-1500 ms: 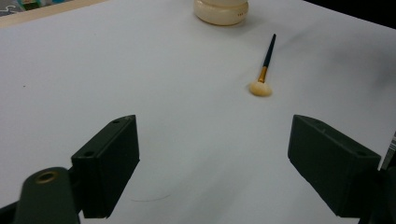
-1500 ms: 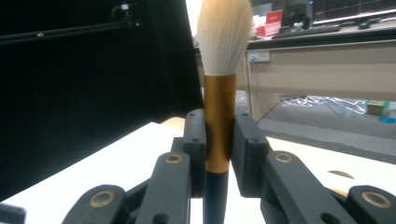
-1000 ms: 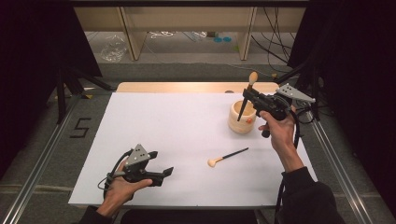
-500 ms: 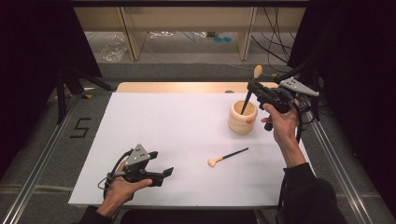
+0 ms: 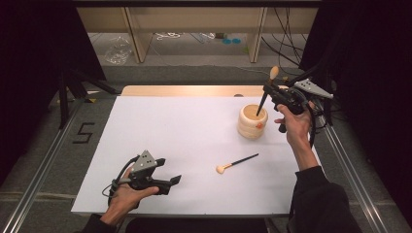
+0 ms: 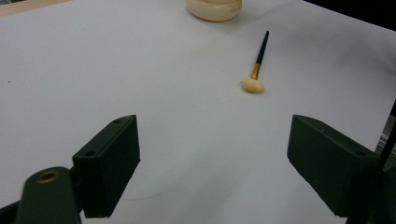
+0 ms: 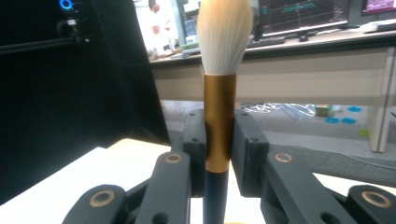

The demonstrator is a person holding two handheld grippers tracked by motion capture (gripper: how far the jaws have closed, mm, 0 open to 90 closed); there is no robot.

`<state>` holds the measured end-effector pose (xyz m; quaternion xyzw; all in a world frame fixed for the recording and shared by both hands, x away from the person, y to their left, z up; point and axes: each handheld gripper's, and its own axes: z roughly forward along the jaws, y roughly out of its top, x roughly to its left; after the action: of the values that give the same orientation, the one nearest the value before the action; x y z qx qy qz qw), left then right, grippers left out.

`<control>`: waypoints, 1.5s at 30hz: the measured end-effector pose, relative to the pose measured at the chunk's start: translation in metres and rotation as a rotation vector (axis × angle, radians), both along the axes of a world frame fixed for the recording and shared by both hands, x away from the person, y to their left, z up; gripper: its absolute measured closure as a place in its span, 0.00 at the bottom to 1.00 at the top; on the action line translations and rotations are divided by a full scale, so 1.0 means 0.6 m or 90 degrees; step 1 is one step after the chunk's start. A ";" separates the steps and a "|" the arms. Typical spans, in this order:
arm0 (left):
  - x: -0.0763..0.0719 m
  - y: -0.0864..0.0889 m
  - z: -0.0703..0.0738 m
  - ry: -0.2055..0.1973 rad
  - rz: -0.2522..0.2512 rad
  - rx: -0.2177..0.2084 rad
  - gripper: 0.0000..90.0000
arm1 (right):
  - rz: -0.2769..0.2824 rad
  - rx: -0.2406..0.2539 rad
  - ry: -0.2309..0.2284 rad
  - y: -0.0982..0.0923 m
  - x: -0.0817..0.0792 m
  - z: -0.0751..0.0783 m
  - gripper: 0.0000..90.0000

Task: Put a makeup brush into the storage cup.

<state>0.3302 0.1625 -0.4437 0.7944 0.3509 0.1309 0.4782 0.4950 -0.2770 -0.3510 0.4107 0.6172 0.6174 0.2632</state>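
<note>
We lower the black-handled, gold-ferruled makeup brush [image 5: 266, 92], clamped in the right gripper [image 5: 270, 93], into the cream ribbed holder [image 5: 252, 123] near the table's far right corner (left gripper [image 5: 167, 171] waits wide open).

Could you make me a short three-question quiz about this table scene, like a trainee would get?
1. True or false: the right tool is shut on a brush, bristles up.
2. Where does the second brush lie? A. inside the cup. B. flat on the white table, between the cup and the left tool. C. on the floor.
3. Fill in: the left tool's jaws are ____, with nothing between them.

Key: 1. True; its handle end points down over the cup. 2. B. 3. open.
</note>
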 end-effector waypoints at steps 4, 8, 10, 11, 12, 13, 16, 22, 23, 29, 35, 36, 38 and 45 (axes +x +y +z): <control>0.000 0.000 0.000 -0.002 0.001 0.001 0.19 | -0.007 -0.004 0.001 -0.005 0.006 -0.005 0.86; 0.001 0.001 -0.001 -0.005 0.001 -0.001 0.19 | -0.007 -0.006 0.007 -0.003 0.013 -0.012 0.86; 0.001 0.001 -0.001 -0.004 0.001 -0.002 0.19 | -0.006 -0.010 0.007 -0.001 0.016 -0.016 0.86; 0.000 0.001 0.000 -0.002 0.001 0.001 0.19 | -0.005 -0.010 0.013 0.000 0.017 -0.016 0.86; 0.000 0.001 0.000 -0.003 0.002 0.003 0.19 | -0.003 -0.012 0.010 0.001 0.018 -0.018 0.86; 0.000 0.000 0.000 -0.003 0.002 0.002 0.19 | -0.005 -0.015 0.012 0.002 0.019 -0.019 0.86; 0.000 0.001 0.000 -0.003 0.001 0.003 0.19 | -0.001 -0.015 0.015 0.006 0.021 -0.022 0.86; 0.000 0.001 -0.001 -0.001 0.004 -0.002 0.19 | 0.000 -0.019 0.019 0.006 0.025 -0.026 0.86; 0.001 0.001 -0.001 -0.002 0.003 -0.001 0.19 | -0.002 -0.020 0.019 0.006 0.026 -0.027 0.86; 0.001 0.001 0.000 -0.005 0.004 0.002 0.19 | -0.002 -0.023 0.027 0.008 0.029 -0.031 0.86; 0.000 0.001 0.000 -0.003 0.006 0.004 0.19 | 0.001 -0.032 0.033 0.012 0.032 -0.036 0.86; 0.000 0.001 0.000 -0.004 0.005 0.005 0.19 | 0.000 -0.035 0.030 0.012 0.033 -0.038 0.86; 0.000 0.001 0.000 -0.003 0.004 0.005 0.19 | -0.002 -0.036 0.036 0.013 0.034 -0.041 0.86; -0.001 0.000 0.000 -0.003 0.007 0.013 0.19 | -0.002 -0.044 0.039 0.016 0.037 -0.049 0.86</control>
<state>0.3297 0.1625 -0.4439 0.7967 0.3530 0.1391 0.4704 0.5175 -0.2676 -0.3801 0.4209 0.6452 0.5824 0.2596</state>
